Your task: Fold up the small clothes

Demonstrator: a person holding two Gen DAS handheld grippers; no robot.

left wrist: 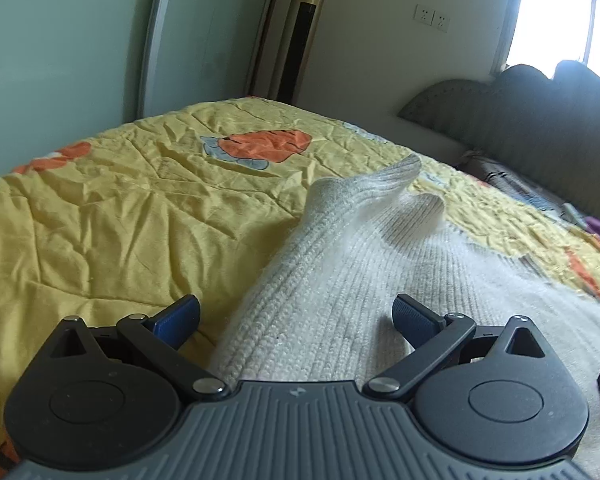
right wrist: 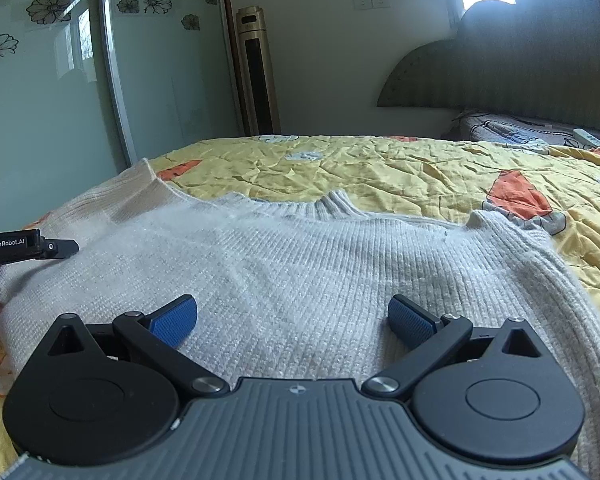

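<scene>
One sweater (right wrist: pixel 300 264) and two grippers are in view. The sweater is cream, rib-knit and fuzzy, spread flat on the yellow quilt (right wrist: pixel 380 168) with its neckline toward the far edge of the bed; one sleeve rises in a fold in the left wrist view. The left gripper (left wrist: pixel 296 316) is released, jaws spread wide, with the sweater's left edge lying between the fingers. The right gripper (right wrist: pixel 292 316) is likewise released, fingers apart above the sweater's body, neither pad visibly pinching the knit.
</scene>
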